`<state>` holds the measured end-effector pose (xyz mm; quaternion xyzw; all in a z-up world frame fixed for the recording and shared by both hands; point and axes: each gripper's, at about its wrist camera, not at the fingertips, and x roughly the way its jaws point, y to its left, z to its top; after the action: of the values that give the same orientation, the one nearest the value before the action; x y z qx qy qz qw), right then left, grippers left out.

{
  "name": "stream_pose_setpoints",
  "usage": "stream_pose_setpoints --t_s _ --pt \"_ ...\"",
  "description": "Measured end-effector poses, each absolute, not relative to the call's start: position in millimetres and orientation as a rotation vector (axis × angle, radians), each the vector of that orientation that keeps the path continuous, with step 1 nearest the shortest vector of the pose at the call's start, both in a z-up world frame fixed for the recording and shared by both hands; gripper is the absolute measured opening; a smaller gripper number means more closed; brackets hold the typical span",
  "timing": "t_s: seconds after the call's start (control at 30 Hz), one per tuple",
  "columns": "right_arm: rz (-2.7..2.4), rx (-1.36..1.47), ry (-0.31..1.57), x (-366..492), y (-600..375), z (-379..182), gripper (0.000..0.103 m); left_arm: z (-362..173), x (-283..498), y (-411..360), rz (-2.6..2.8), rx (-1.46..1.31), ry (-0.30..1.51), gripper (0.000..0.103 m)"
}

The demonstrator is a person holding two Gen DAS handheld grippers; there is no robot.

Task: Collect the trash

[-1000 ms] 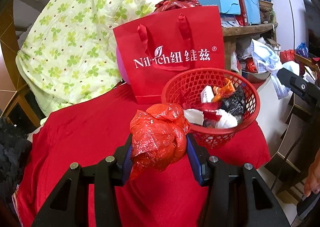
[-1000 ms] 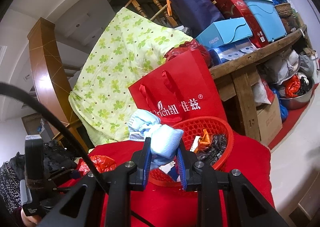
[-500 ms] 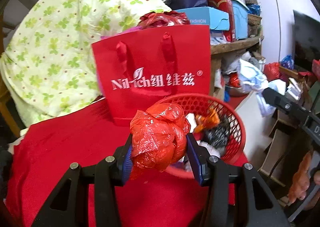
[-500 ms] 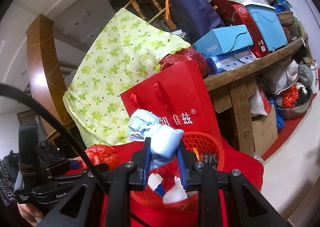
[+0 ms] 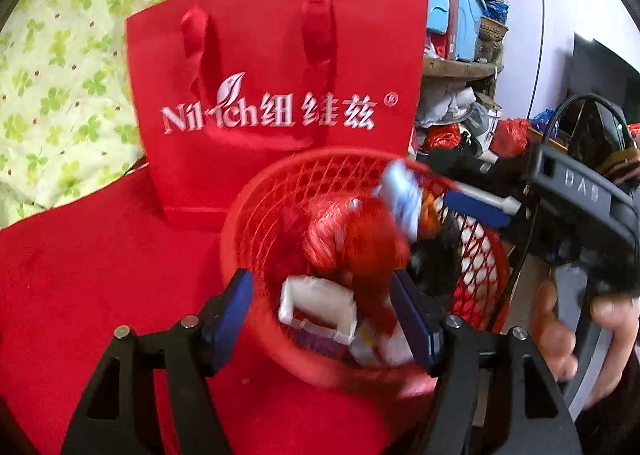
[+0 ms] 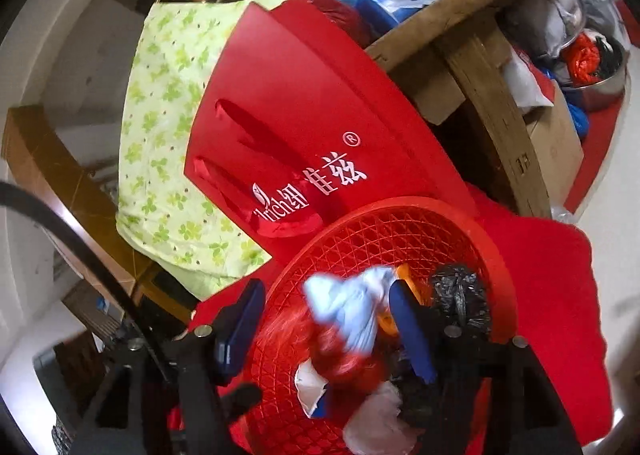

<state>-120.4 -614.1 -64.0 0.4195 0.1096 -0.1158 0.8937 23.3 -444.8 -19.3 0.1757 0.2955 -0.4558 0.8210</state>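
Red cloth (image 5: 80,275) under mesh basket (image 6: 400,231), cluttered shelf (image 6: 460,15) behind

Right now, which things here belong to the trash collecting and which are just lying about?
Job:
red basket
red plastic wad
pale blue wad
left gripper
right gripper

Lying about:
red gift bag
green floral quilt
wooden shelf

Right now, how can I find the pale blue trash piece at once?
Find the big red paper bag with white letters. In front of it stands a round red basket. The pale blue wad sits over it, the only blue among red, white and black scraps.
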Motion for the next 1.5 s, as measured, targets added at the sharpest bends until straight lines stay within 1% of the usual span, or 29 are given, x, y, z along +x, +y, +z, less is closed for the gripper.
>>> stream_pose_setpoints --t_s 0.23,0.3,0.33,0.7,1.13,1.17,1.2,1.27,1.5 --pt "-0.265 0.793 0.209 -151.7 -582.8 -51.4 0.069 -6.0 15.3 -383.1 -0.901 0.319 0.613 0.075" --pt "-0.270 0.754 0.216 -157.3 -568.3 -43.7 0.069 1.0 13.0 -369.8 -0.867 0.317 0.594 0.084" --pt "-0.272 0.735 0.222 -159.4 -559.8 -40.1 0.069 4.4 9.7 -363.5 -0.848 0.315 0.577 0.085" --pt "-0.369 0.474 0.259 -183.8 -460.2 10.5 0.069 44.5 -20.2 -308.2 -0.730 0.309 0.455 0.086" --pt "-0.407 0.331 0.227 -230.8 -398.0 65.7 0.069 80.4 -53.8 -253.6 -0.632 0.282 0.369 0.087" --pt "-0.409 0.326 0.221 -235.9 -393.9 70.3 0.069 82.8 -57.0 -249.9 -0.628 0.279 0.364 0.088" --pt "-0.410 0.322 0.215 -241.4 -390.2 73.7 0.069 85.9 -61.6 -245.1 -0.621 0.273 0.357 0.095" --pt "-0.412 0.309 0.207 -251.5 -383.4 80.1 0.069 91.1 -69.7 -238.1 -0.614 0.263 0.336 0.099" --pt "-0.427 0.270 0.179 -279.5 -364.2 96.3 0.075 109.7 -92.2 -227.4 -0.603 0.259 0.298 0.100"
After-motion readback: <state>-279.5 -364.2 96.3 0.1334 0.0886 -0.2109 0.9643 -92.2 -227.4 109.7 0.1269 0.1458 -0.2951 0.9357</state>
